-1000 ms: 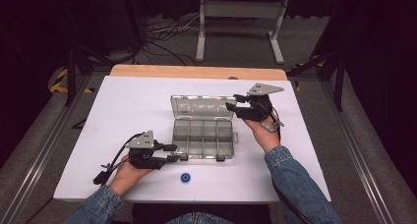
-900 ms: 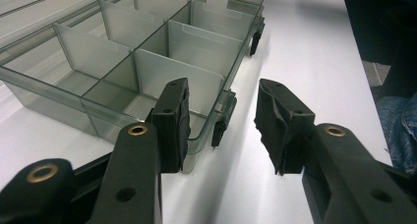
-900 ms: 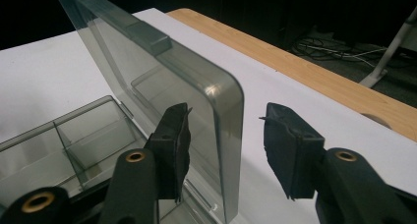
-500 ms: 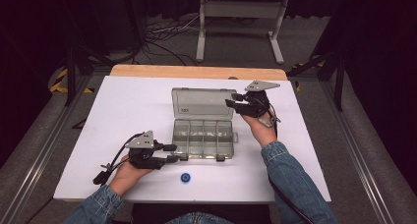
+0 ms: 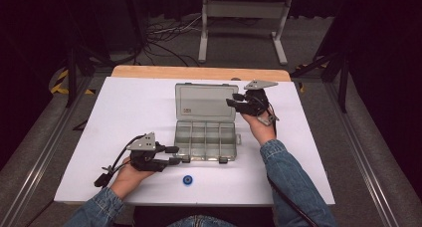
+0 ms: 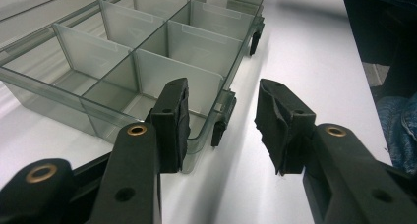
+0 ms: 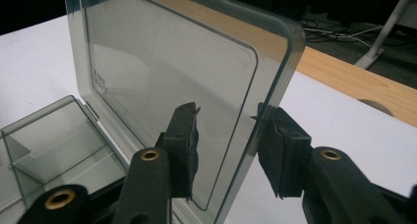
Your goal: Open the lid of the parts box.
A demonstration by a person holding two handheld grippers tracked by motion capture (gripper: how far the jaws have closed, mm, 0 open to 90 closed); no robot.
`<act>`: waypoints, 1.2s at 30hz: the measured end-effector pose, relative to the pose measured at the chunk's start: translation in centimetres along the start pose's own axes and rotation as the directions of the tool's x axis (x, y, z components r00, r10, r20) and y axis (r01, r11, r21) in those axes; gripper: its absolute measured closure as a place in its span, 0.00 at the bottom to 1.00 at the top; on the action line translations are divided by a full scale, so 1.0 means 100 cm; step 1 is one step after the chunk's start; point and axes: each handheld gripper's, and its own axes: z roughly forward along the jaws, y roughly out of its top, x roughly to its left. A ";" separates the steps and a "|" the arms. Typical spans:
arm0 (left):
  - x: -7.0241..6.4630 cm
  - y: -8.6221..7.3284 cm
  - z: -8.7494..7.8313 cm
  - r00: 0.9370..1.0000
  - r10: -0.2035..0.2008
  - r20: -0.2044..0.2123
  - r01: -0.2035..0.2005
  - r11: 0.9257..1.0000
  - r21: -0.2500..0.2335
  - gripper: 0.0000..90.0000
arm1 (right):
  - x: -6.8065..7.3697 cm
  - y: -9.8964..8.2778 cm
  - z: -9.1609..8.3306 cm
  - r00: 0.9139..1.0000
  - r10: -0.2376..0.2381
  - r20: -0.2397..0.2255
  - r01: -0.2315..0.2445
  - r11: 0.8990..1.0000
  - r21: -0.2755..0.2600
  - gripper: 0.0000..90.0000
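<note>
The clear plastic organiser box sits in the middle of the white bench, its divided tray flat and its lid raised behind it. Compared with a second ago, the lid stands a little steeper and the right tongs have shifted in along its right edge while their jaws have just been closing. In the right gripper view the lid's edge now runs between the two pads, yet a gap still shows on either side, so the jaws straddle the lid without pinching it. The left tongs have not moved: they rest half open at the tray's near left corner, one pad inside the wall and one outside, steadying rather than clamping. A small blue ring lies on the bench just in front of the box. I judge the lid is being guided on its hinge, probably toward closing, with the tray braced.
</note>
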 end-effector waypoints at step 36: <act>-0.001 0.000 0.000 1.000 0.007 -0.009 -0.007 1.000 0.003 0.62 | -0.011 -0.021 0.039 0.994 0.106 -0.035 -0.103 0.991 0.082 0.26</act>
